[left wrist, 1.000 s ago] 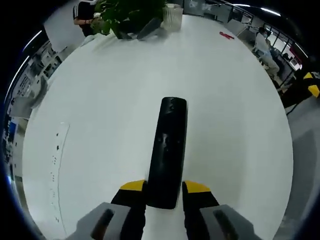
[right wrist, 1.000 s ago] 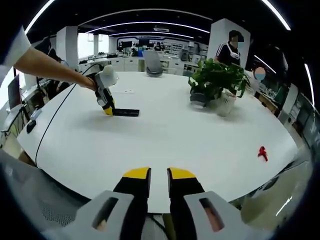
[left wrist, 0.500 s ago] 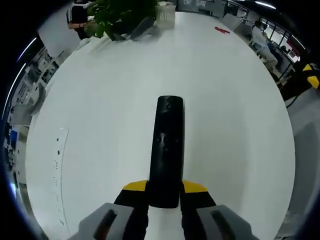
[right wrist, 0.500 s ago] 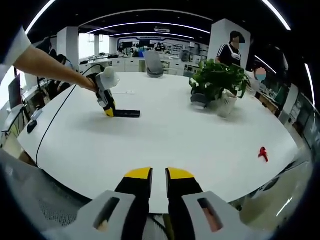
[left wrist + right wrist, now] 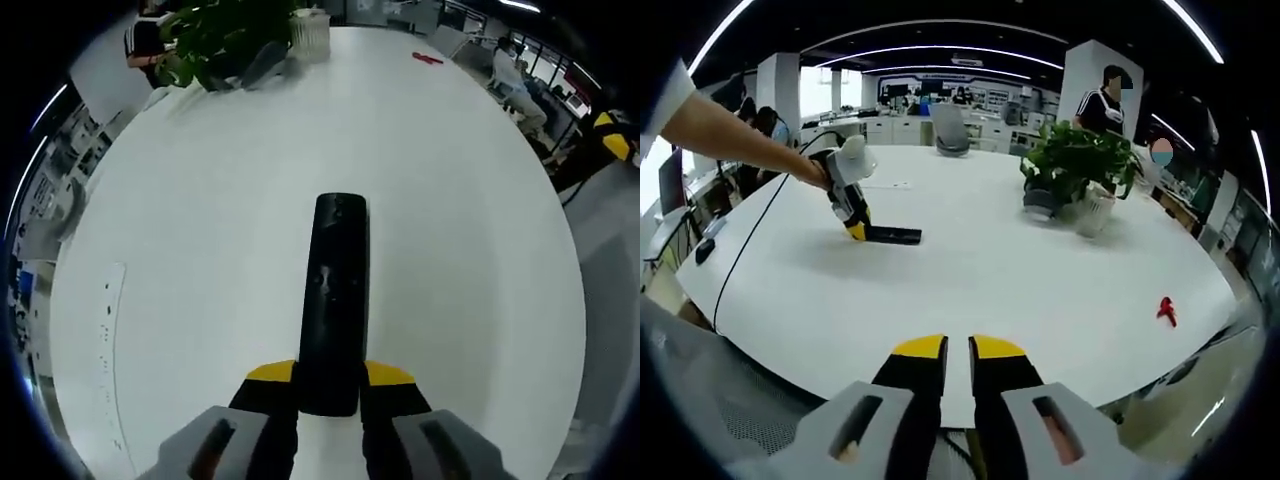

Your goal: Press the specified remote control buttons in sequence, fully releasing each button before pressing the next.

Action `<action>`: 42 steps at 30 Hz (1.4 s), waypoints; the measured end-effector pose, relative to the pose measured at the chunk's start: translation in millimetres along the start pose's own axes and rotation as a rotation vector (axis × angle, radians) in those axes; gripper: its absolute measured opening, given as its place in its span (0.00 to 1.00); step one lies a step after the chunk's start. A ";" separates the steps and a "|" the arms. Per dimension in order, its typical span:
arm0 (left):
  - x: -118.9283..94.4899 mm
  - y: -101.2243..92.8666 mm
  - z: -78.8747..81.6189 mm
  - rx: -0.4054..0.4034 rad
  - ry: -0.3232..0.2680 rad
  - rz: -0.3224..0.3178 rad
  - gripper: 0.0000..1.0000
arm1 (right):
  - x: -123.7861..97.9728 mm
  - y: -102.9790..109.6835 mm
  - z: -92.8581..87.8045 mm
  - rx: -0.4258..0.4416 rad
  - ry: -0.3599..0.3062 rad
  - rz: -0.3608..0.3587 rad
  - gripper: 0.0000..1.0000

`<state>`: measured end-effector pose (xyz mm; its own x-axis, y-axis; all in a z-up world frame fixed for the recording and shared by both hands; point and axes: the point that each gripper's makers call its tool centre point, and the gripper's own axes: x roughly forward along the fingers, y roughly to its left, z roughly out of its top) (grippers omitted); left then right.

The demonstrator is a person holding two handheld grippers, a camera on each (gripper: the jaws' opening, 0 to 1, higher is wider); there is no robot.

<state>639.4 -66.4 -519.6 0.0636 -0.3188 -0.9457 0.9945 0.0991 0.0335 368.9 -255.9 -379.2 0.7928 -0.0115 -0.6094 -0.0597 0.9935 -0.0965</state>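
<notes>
Left gripper [image 5: 330, 378] clamps the near end of the black remote control [image 5: 333, 300], which lies flat on the white table [image 5: 200, 250]. Right gripper [image 5: 957, 352] hangs over the table's near edge, well apart from the remote, its 2 jaws nearly together with nothing between. Potted plant [image 5: 1072, 160] and a small red object [image 5: 1164, 312] sit farther right.

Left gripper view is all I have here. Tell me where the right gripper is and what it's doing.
Observer: The right gripper hangs at the near edge of the white table, holding nothing, jaws almost together.
Operator: Tell me what's around the remote from that side.
Observer: The remote lies flat on the table, its end in the left gripper, with bare table around it.
Operator: Check for anything near the right gripper.
Observer: A small red thing lies toward the table's right edge.
</notes>
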 end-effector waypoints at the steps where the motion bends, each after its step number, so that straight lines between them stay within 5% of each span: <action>1: -0.1 -0.7 -0.3 0.002 0.001 0.000 0.22 | 0.0 0.1 -0.3 0.000 0.002 0.001 0.07; 42: -6.3 -62.2 -15.9 0.001 0.032 -0.029 0.22 | -1.8 8.5 1.4 0.005 -0.003 0.042 0.00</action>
<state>575.7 -55.5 -520.8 0.0318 -0.2909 -0.9562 0.9960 0.0889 0.0061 367.8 -247.2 -377.8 0.7915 0.0303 -0.6104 -0.0898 0.9937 -0.0671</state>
